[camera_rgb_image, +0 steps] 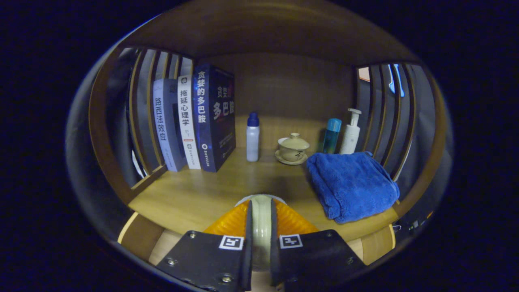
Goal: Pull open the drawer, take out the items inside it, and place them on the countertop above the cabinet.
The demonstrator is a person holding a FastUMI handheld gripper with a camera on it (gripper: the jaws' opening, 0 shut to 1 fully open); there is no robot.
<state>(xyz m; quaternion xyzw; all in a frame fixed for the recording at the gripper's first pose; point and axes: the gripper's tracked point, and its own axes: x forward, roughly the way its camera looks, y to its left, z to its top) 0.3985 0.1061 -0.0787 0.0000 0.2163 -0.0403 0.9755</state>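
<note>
Gripping pale round item (261, 227), claw (261, 211) clamped

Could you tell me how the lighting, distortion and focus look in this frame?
Gripper view: dim, warm light inside the wooden shelf; strong fisheye bending bows the side slats; books, white bottle and blue towel stay fairly sharp; soft glare on the countertop; the hand-held gripper, fingers pressed on a pale rounded item, looks softer up close.
</note>
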